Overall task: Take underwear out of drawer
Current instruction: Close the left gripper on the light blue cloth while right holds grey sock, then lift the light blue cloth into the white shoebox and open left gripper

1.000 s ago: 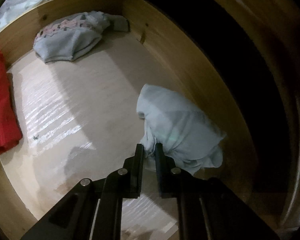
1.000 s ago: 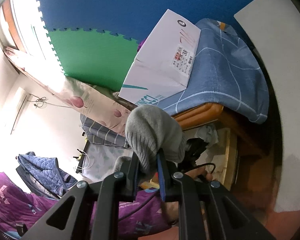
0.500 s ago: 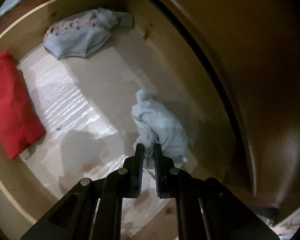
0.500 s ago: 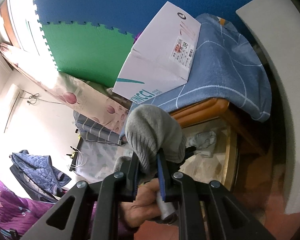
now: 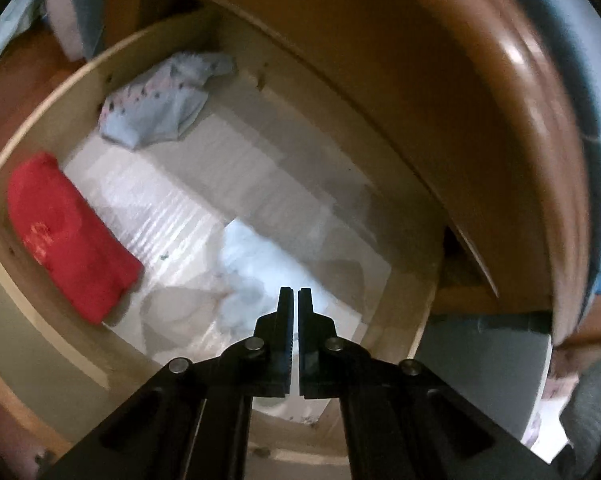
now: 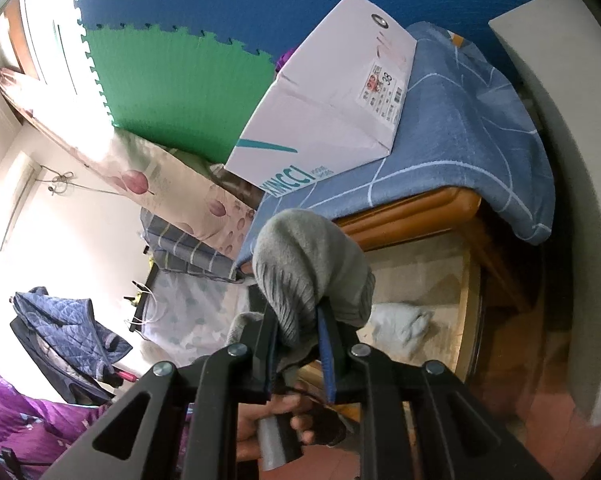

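The left gripper hangs over the open drawer, fingers pressed together with a pale blue garment just ahead of the tips; whether any cloth is caught there I cannot tell. It looks light, limp and crumpled, best pinched at a raised fold. Further ahead lies patterned underwear, with red underwear off to the left. The right gripper pinches a grey knit bundle, a blue-covered bed beyond.

- Left wrist view: taken from above the open drawer, directed downward along the left gripper; the interior is seen near, somewhat blurred.
- Right wrist view: aimed across the room, rolled sideways; the drawer, probably the same one, is shared.
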Demonstrator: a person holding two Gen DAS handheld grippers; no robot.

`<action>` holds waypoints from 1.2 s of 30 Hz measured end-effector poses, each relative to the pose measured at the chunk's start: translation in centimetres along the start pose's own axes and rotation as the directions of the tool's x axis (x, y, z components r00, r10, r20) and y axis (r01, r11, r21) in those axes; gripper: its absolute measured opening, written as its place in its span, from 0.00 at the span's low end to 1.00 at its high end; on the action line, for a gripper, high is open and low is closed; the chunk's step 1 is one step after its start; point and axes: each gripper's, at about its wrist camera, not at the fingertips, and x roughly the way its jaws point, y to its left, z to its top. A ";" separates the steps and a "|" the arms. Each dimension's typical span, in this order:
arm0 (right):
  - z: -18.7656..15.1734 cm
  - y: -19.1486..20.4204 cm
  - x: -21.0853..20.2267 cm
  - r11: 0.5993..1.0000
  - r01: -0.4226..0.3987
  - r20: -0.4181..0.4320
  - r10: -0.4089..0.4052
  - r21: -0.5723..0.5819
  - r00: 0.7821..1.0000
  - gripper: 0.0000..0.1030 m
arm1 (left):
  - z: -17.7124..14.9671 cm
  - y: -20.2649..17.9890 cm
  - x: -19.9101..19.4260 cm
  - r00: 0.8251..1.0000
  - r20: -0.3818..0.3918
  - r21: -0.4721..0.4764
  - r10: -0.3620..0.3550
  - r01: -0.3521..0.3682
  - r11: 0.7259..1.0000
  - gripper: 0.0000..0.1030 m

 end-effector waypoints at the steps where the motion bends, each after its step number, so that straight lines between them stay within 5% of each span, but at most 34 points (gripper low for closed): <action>1: 0.0 0.0 0.2 1.000 0.007 -0.004 -0.007 -0.001 1.000 0.18 | 0.2 0.2 -0.5 1.000 0.000 0.008 -0.002 0.002 1.000 0.00; 3: -0.1 0.0 0.6 1.000 0.017 -0.016 -0.017 -0.004 1.000 0.18 | 0.7 0.0 0.0 0.999 -0.045 0.023 -0.017 0.018 1.000 0.00; 6: -0.4 0.3 1.0 1.000 0.021 -0.028 -0.021 -0.009 0.999 0.18 | -1.3 3.1 3.0 0.992 -0.115 0.007 0.050 -0.049 0.999 0.07; 7: -0.4 0.3 1.1 1.000 0.022 -0.031 -0.023 -0.010 0.999 0.18 | -1.3 3.1 3.4 0.987 -0.141 0.037 0.078 -0.073 0.997 0.22; 8: -0.4 0.4 1.2 1.000 0.022 -0.032 -0.022 -0.009 0.999 0.18 | -0.5 3.4 3.1 0.978 -0.179 0.070 0.105 -0.094 0.993 0.48; 10: -0.5 0.4 1.2 1.000 0.017 -0.032 -0.017 -0.007 0.999 0.18 | -0.3 2.9 4.3 0.970 -0.225 0.085 0.090 -0.073 0.994 0.76; 16: -0.5 0.4 1.4 1.000 -0.001 -0.044 0.001 -0.009 0.999 0.18 | 0.7 2.6 6.3 0.953 -0.265 0.072 0.149 -0.134 0.988 0.77; 18: -0.4 0.5 1.4 1.000 -0.014 -0.044 0.013 -0.008 0.999 0.18 | 0.8 3.4 7.2 0.931 -0.319 0.015 0.177 -0.181 0.983 0.80; 21: -0.5 0.5 1.6 1.000 -0.021 -0.051 0.020 -0.008 0.998 0.18 | 0.9 3.7 9.3 0.893 -0.431 -0.036 0.127 -0.158 0.987 0.81; 24: -0.5 0.6 1.7 1.000 -0.025 -0.056 0.025 -0.010 0.998 0.18 | 1.4 3.0 10.2 0.885 -0.452 -0.049 0.114 -0.152 0.987 0.81; 26: -0.5 0.6 1.8 1.000 -0.018 -0.064 0.017 -0.013 0.998 0.18 | 1.7 2.7 10.7 0.890 -0.445 -0.056 0.095 -0.133 0.990 0.70; 28: -0.6 0.5 2.0 1.000 -0.008 -0.072 0.007 -0.013 0.997 0.18 | 2.0 2.5 10.9 0.898 -0.432 -0.005 0.081 -0.092 0.996 0.40; 30: -0.6 0.5 2.1 1.000 -0.002 -0.074 0.001 -0.013 0.997 0.18 | 1.8 2.8 10.8 0.896 -0.441 -0.017 0.058 -0.073 0.997 0.34; 36: -0.5 0.5 2.4 1.000 0.011 -0.078 -0.012 -0.014 0.997 0.18 | 1.6 2.1 6.8 0.946 -0.324 0.085 0.029 -0.001 0.996 0.28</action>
